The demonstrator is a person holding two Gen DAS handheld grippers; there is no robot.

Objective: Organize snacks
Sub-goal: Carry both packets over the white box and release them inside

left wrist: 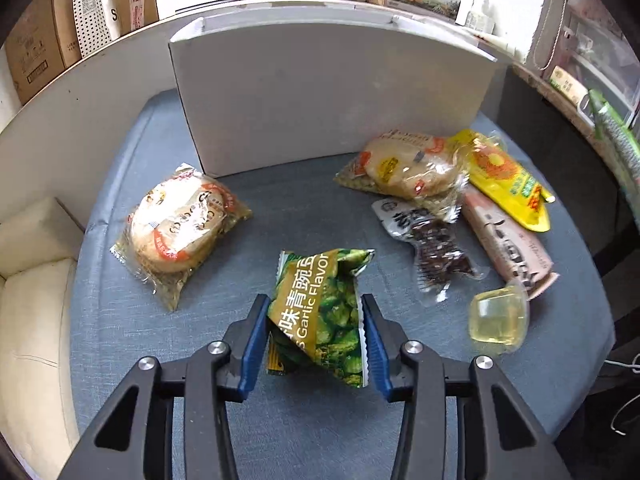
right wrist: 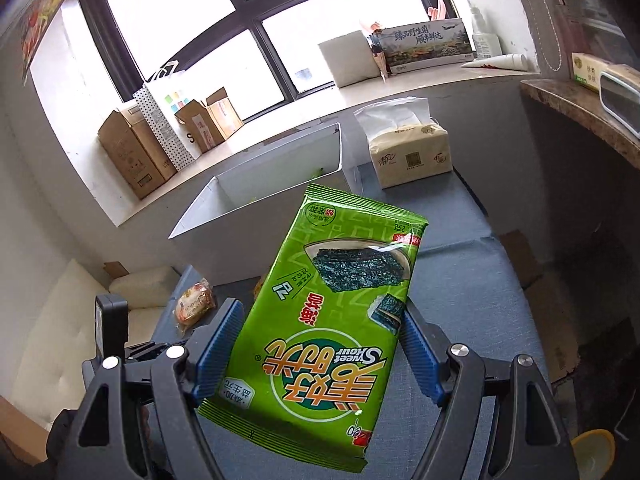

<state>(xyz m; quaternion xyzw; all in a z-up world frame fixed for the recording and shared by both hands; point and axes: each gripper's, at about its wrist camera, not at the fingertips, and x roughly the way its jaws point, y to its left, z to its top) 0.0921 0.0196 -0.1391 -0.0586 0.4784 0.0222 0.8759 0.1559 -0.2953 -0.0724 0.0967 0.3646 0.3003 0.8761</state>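
Left wrist view: left gripper (left wrist: 314, 330) clamped on green pea packet (left wrist: 320, 312), blue pads pressing both its sides, above the blue cloth counter (left wrist: 280, 208). Ahead of that packet, white box (left wrist: 320, 100). Left of the packet, wrapped bread bun (left wrist: 180, 232); right of it, jelly cup (left wrist: 498, 316), dark dried-fruit pouch (left wrist: 436, 252), pink packet (left wrist: 508, 244), yellow packet (left wrist: 508, 184), second bun (left wrist: 408, 166).

Right wrist view: right gripper (right wrist: 318, 354) set wide yet gripping green seaweed packet (right wrist: 324, 320) by its edges, held off the counter. Beyond the packet, the open white box (right wrist: 256, 204); right of the box, tissue pack (right wrist: 408, 156).
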